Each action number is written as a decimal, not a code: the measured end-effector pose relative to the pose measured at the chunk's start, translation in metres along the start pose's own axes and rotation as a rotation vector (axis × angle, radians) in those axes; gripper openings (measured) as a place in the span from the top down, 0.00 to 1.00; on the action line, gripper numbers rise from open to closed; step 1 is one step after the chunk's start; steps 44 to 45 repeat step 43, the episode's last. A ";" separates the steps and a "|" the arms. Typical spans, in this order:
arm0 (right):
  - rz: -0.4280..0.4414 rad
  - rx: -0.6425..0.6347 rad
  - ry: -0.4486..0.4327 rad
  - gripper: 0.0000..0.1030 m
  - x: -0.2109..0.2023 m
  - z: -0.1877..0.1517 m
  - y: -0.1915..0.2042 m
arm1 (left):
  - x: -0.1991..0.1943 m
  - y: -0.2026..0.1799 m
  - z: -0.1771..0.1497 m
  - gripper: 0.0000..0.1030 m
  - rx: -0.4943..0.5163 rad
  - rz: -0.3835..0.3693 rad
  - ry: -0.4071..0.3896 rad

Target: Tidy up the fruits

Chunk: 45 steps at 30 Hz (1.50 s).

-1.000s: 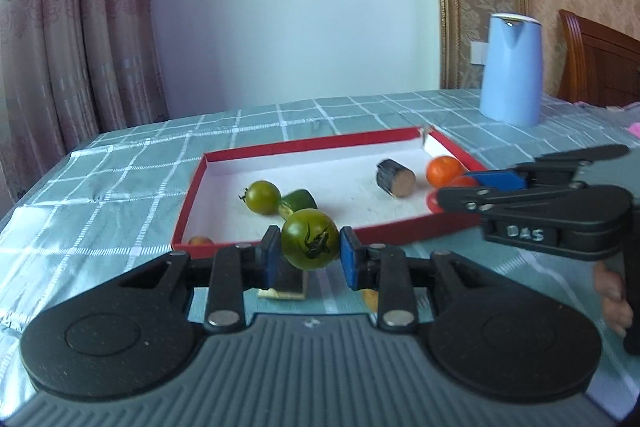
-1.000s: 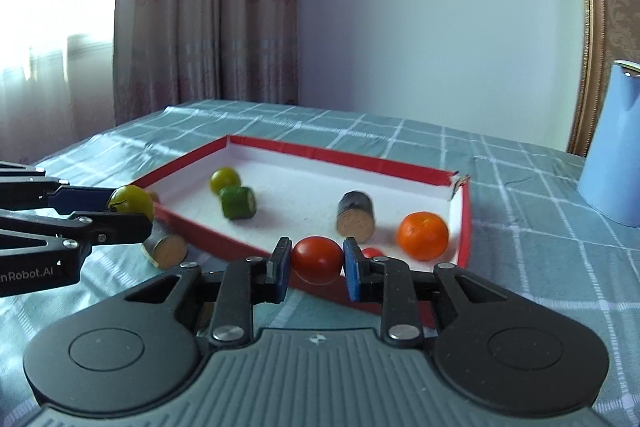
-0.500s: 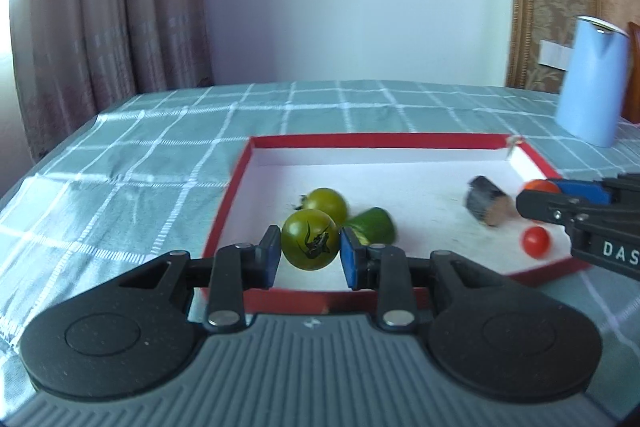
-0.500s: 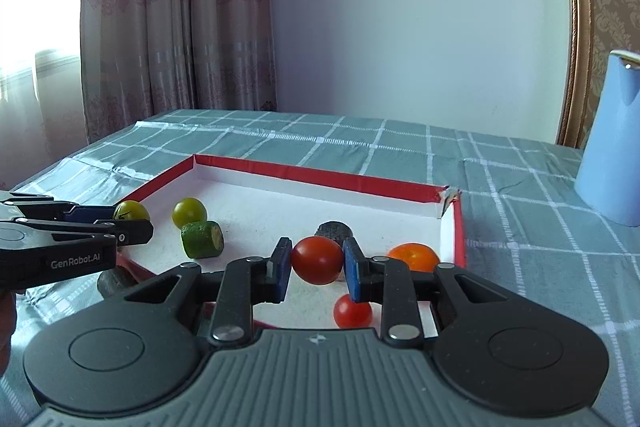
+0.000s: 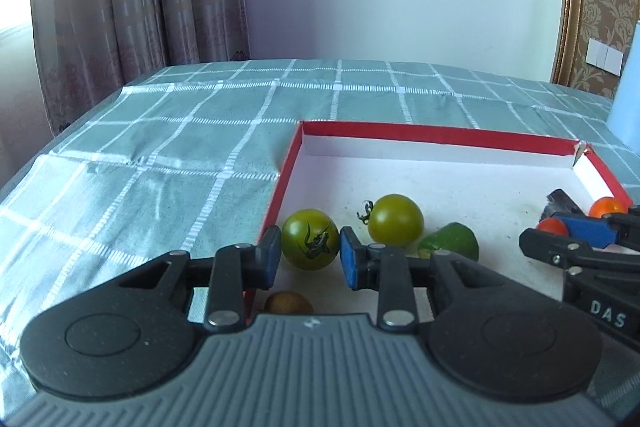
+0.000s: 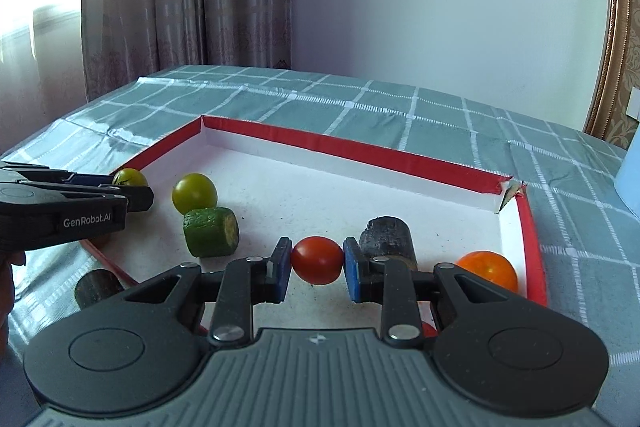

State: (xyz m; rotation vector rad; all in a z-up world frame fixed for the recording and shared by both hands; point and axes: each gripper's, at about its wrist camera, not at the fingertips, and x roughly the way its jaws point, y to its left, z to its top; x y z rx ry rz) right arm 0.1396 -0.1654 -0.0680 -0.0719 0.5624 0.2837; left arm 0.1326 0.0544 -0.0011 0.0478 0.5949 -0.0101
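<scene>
My left gripper (image 5: 310, 253) is shut on a green tomato (image 5: 310, 244) over the near left corner of the red-rimmed white tray (image 5: 440, 137). A second green tomato (image 5: 395, 220) and a green cut piece (image 5: 450, 245) lie in the tray beside it. My right gripper (image 6: 316, 263) is shut on a red tomato (image 6: 317, 259) above the tray (image 6: 360, 151), near a dark cylinder (image 6: 386, 237) and an orange fruit (image 6: 487, 269). The left gripper (image 6: 120, 189) shows at the left in the right wrist view; the right gripper (image 5: 560, 233) shows at the right in the left wrist view.
A green checked cloth (image 5: 160, 155) covers the table. A dark cork-like piece (image 6: 96, 287) lies on the cloth outside the tray's near left edge. A brown round thing (image 5: 288, 303) sits just below my left fingers. A blue jug (image 6: 630, 171) stands at the far right.
Both grippers have moved forward over the tray with their tomatoes still held. The left one now sits at the near left corner, the right one over the tray's middle.
</scene>
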 end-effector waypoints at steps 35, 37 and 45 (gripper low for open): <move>0.101 0.105 0.009 0.73 -0.035 -0.016 -0.023 | -0.056 -0.006 -0.029 0.08 0.017 0.001 -0.169; 0.146 0.109 -0.005 0.72 -0.050 -0.022 -0.024 | -0.063 -0.004 -0.033 0.06 0.007 -0.006 -0.181; 0.224 0.045 -0.070 0.41 -0.083 -0.041 -0.010 | -0.078 -0.004 -0.044 0.03 0.011 -0.017 -0.208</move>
